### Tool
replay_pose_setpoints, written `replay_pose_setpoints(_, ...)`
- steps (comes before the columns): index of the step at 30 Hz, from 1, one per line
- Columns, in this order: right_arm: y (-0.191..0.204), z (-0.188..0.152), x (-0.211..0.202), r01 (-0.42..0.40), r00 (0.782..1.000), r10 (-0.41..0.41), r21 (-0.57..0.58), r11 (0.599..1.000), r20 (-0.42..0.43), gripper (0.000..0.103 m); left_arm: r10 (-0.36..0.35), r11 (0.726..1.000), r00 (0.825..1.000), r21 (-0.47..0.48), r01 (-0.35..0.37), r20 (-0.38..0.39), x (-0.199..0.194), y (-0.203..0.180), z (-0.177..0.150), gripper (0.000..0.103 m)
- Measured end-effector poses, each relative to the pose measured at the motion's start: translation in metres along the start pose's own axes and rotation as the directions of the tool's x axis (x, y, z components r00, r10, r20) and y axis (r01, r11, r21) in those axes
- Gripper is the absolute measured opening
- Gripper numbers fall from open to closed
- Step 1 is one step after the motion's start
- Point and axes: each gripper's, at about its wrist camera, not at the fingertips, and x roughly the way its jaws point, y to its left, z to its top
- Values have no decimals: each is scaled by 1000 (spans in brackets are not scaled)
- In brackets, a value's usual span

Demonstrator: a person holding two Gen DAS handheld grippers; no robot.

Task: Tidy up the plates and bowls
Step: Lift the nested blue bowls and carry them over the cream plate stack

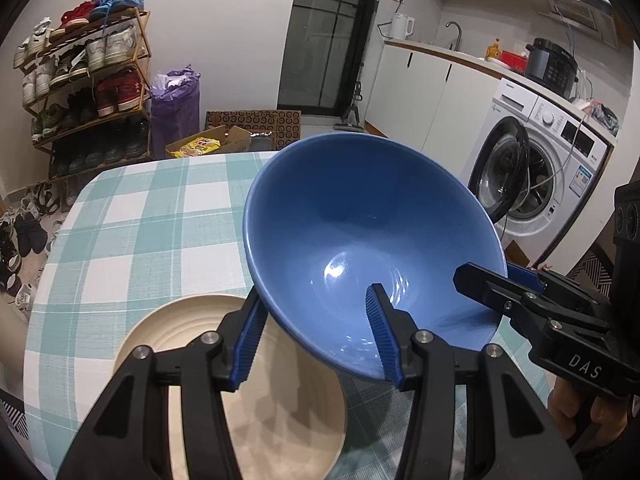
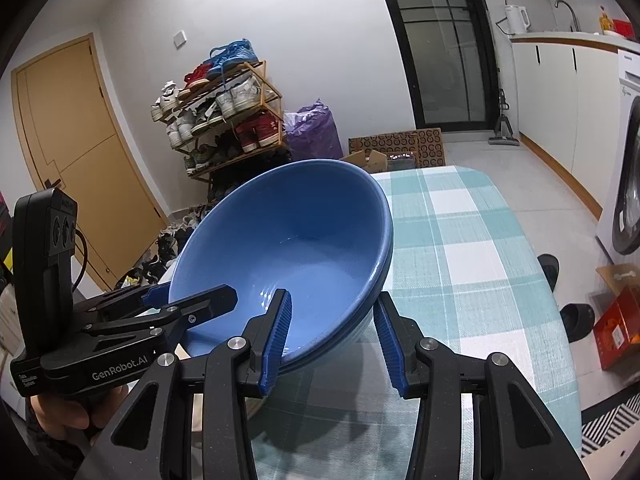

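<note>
Glossy blue ceramic bowl (image 1: pixel 360 240) was held tilted above the teal-and-white checked tablecloth (image 1: pixel 140 216), rim gripped from both sides. Left gripper (image 1: pixel 316 334) partly open, its blue ribbed pads clamped across the near rim wall. Right gripper (image 2: pixel 332 336) likewise narrowed onto the opposite rim. Cream ridged plate (image 1: pixel 192 320) lay on the cloth under the bowl's near-left edge

Home kitchen: washing machine (image 1: pixel 536 160), shoe rack (image 1: pixel 86 80).
</note>
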Motion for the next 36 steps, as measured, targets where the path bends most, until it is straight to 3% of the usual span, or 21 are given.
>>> replay_pose_setpoints(19,66,5,5,-86,996,86,-74,994,-11,43,87,995,996,-60,-85,31,-50,48,-13,50)
replay_pose_setpoints(36,112,-13,23,-154,987,146,-118,981,-74,43,142,983,990,-118,-141,3,-66,85,-43,50)
